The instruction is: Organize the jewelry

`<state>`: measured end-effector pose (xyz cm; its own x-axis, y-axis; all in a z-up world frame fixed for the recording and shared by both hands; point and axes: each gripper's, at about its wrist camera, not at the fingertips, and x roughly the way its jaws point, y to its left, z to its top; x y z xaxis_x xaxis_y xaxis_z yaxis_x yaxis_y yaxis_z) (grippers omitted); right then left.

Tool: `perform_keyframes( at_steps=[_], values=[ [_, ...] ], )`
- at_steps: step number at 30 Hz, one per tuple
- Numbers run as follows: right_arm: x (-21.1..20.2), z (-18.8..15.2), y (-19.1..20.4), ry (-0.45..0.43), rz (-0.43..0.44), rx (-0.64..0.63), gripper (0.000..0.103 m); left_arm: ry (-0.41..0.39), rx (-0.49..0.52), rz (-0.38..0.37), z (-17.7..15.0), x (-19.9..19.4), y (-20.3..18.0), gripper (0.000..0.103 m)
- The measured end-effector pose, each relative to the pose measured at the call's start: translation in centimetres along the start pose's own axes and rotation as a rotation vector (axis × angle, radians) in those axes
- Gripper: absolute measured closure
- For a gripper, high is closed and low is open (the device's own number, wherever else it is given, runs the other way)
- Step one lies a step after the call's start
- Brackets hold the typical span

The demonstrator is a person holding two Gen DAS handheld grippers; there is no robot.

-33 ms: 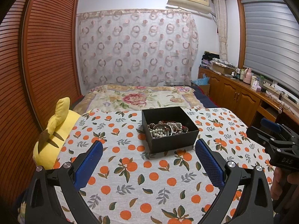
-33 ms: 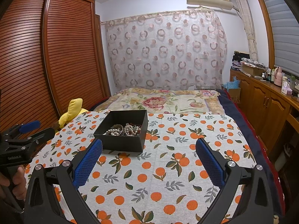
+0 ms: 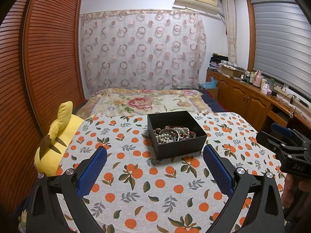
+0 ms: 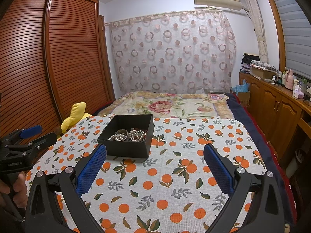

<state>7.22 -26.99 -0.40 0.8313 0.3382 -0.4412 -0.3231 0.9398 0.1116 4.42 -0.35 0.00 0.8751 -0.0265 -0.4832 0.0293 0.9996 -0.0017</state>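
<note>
A black open box [image 3: 180, 147] stands on the orange-print tablecloth [image 3: 147, 190]. It holds a tangle of jewelry [image 3: 173, 134]: white pearl strands, dark beads and a metal bangle. My left gripper [image 3: 154, 155] is open and empty, just short of the box's near wall. In the right wrist view the box [image 4: 126, 147] sits ahead and left with the jewelry [image 4: 129, 135] inside. My right gripper [image 4: 155, 155] is open and empty, to the right of the box, above the cloth [image 4: 175, 184].
A yellow plush toy [image 3: 56, 137] lies at the table's left edge. A bed with a floral cover [image 3: 143, 102] is behind the table. A wooden cabinet [image 3: 250, 99] with bottles runs along the right wall. A slatted wardrobe [image 4: 38, 62] is at left.
</note>
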Motion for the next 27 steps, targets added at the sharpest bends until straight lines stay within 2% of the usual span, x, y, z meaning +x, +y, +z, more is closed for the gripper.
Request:
perform_keyframes(
  at_steps=[27],
  values=[
    [0.0,-0.05,-0.11,0.0,0.001,0.0,0.002,-0.005,-0.001,-0.007,0.21,0.04,-0.26,0.008]
  ],
)
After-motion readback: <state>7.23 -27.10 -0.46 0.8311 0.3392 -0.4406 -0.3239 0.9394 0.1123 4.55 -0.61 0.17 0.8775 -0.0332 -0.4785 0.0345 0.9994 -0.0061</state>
